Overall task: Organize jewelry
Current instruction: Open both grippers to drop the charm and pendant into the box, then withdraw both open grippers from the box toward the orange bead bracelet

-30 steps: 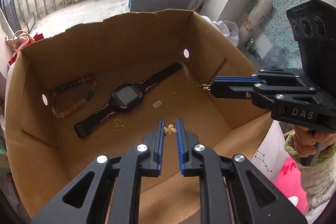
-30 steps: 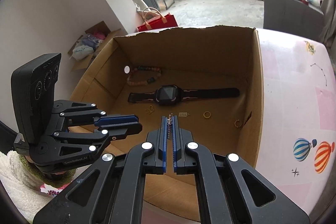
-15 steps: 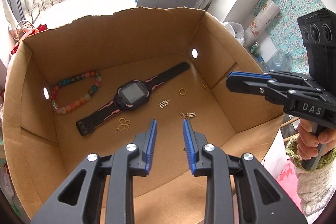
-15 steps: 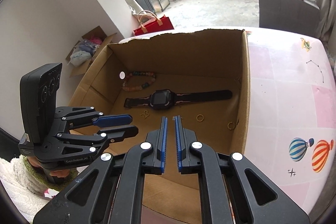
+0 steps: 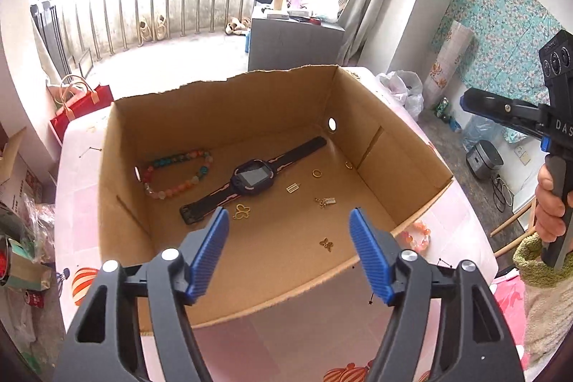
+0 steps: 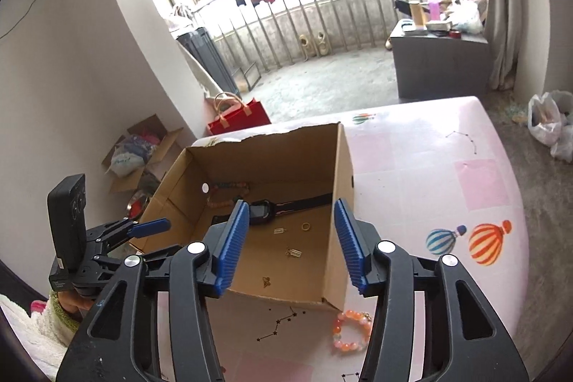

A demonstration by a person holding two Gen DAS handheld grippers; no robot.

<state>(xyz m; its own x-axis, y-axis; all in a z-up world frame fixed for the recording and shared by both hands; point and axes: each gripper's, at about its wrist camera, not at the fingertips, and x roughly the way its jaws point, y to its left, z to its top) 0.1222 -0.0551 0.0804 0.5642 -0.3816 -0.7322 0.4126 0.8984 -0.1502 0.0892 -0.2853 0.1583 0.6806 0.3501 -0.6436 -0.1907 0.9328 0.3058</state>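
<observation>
An open cardboard box point(image 5: 222, 102) point(image 6: 342, 174) stands on the pink table. In it lie a black smartwatch point(image 5: 252, 176) point(image 6: 263, 207), a multicoloured bead bracelet point(image 5: 175, 172), gold rings point(image 5: 317, 173), gold butterfly charms point(image 5: 241, 212) point(image 5: 326, 244) and small gold pendants point(image 5: 326, 202) point(image 6: 294, 252). An orange bead bracelet point(image 6: 351, 330) point(image 5: 417, 237) lies on the table outside the box's near right corner. My left gripper point(image 5: 290, 253) is open and empty above the box's near edge. My right gripper point(image 6: 290, 242) is open and empty, held above the box's near wall.
The pink table point(image 6: 447, 167) with balloon prints stretches to the right of the box. A red bag point(image 6: 238, 115) and a box of clutter point(image 6: 139, 149) sit on the floor at the left. A grey cabinet point(image 6: 440, 59) stands by the balcony railing.
Both grippers have opened wide and pulled back and up from the box. The gold pendant that the right gripper held now lies on the box floor.
</observation>
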